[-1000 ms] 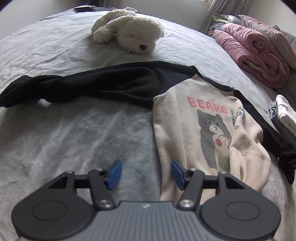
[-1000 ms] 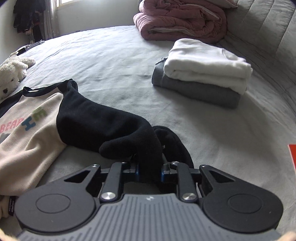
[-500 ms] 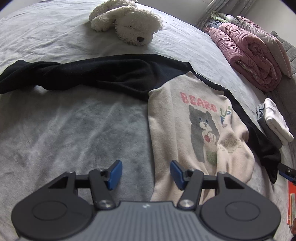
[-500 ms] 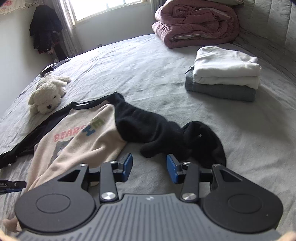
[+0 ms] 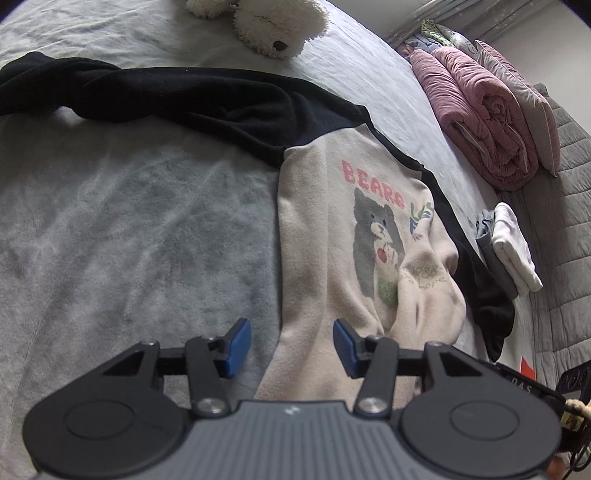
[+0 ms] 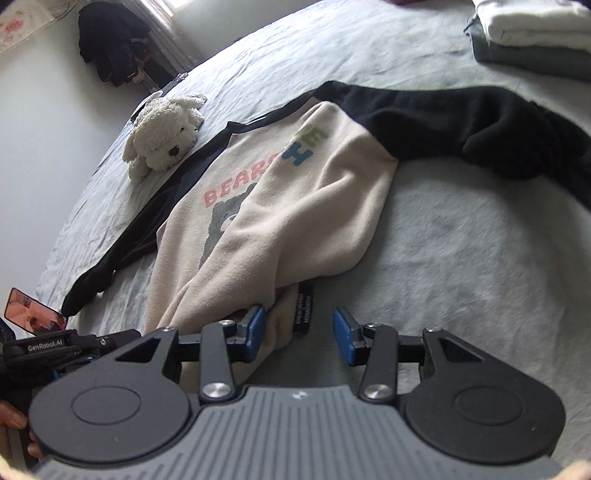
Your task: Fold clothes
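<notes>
Sweatshirt [image 5: 332, 258]: a cream body with a bear print and black sleeves, laid spread on the grey bed [image 5: 129, 221], its hem at the near edge.
Left sleeve [image 5: 166, 96]: stretched out flat across the bed, away from the body.
Right sleeve [image 6: 461, 118]: laid out toward the folded pile, lying free on the bed.
Left gripper [image 5: 288, 345]: held released over the hem's left corner; the jaws have just been closing, with cream cloth seen between them but not pinched.
Right gripper [image 6: 299, 332]: released after opening; the hem's right corner and its black label [image 6: 303, 308] are seen between the jaws, the left pad [image 6: 255, 328] against the cloth.
Plush dog [image 6: 162, 136]: set beyond the collar.
Folded pile [image 6: 532, 33]: white on grey, well apart toward the far edge.
Pink quilt [image 5: 484, 114]: rolled by the headboard edge.
</notes>
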A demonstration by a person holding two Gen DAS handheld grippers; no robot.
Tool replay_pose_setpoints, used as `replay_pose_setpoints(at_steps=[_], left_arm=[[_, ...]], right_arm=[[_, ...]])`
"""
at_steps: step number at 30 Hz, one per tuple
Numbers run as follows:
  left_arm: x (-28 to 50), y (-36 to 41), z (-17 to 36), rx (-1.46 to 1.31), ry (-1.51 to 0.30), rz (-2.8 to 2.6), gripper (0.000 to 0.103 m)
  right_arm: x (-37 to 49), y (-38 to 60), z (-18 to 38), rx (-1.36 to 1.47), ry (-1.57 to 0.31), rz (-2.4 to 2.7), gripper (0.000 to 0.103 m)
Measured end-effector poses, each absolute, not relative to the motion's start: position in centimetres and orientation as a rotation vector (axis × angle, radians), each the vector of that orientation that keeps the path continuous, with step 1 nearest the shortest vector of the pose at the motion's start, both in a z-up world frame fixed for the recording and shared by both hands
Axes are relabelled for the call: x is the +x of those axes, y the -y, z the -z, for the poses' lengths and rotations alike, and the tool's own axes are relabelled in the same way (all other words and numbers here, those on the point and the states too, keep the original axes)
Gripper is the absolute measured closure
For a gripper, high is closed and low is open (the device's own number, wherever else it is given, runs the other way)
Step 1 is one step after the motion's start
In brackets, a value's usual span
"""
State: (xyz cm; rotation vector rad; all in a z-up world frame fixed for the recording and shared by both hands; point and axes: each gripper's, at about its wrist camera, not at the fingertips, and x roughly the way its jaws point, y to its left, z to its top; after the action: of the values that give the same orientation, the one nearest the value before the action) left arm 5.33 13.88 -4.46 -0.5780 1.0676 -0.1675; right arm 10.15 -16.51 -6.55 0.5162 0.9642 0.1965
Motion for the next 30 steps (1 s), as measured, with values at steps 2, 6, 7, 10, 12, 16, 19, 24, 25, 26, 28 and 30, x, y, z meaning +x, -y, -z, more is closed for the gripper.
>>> replay_pose_setpoints(at_steps=[2, 6, 7, 10, 12, 16, 19, 24, 25, 26, 28, 30], left_arm=[[5.4, -13.5, 4.5, -0.559, -1.069, 0.168, 0.053], [5.4, -13.1, 4.5, -0.534, -1.069, 0.168, 0.053], [5.4, -13.1, 4.5, -0.532, -1.068, 0.167, 0.053], [5.3, -13.4, 4.5, -0.545, -1.064, 0.168, 0.053], [5.1, -13.7, 4.6, -0.556, -1.063, 0.167, 0.053], [4.4, -14.0, 4.4, -0.561, -1.058, 0.167, 0.053], [3.5, -14.3, 4.1, -0.57, -1.056, 0.167, 0.053], [1.8, -15.0, 2.8, -0.591, -1.025, 0.166, 0.053], [1.3, -15.1, 2.5, -0.593, -1.023, 0.162, 0.053], [0.8, -15.0, 2.2, -0.584, -1.02, 0.164, 0.053], [-0.3, -14.9, 1.6, -0.559, -1.017, 0.166, 0.053], [-1.9, -15.1, 1.2, -0.543, -1.005, 0.165, 0.053]], right_arm=[[10.5, 15.8, 7.3, 0.541, -0.968, -0.193, 0.059], [10.4, 14.4, 7.6, 0.462, -0.952, -0.191, 0.083], [10.2, 14.3, 7.5, 0.448, -0.951, -0.19, 0.089], [9.5, 14.5, 6.9, 0.424, -0.949, -0.175, 0.092], [8.5, 14.8, 6.0, 0.399, -0.937, -0.158, 0.093], [5.9, 15.9, 3.6, 0.321, -0.895, -0.128, 0.094], [3.9, 17.0, 2.0, 0.265, -0.869, -0.113, 0.094], [1.3, 19.3, 0.8, 0.233, -0.847, -0.068, 0.094], [1.0, 19.8, 0.8, 0.229, -0.845, -0.056, 0.094], [0.7, 20.5, 0.9, 0.24, -0.85, -0.045, 0.094], [0.7, 21.5, 1.3, 0.257, -0.859, -0.028, 0.094], [0.9, 22.4, 1.9, 0.26, -0.873, -0.003, 0.094]])
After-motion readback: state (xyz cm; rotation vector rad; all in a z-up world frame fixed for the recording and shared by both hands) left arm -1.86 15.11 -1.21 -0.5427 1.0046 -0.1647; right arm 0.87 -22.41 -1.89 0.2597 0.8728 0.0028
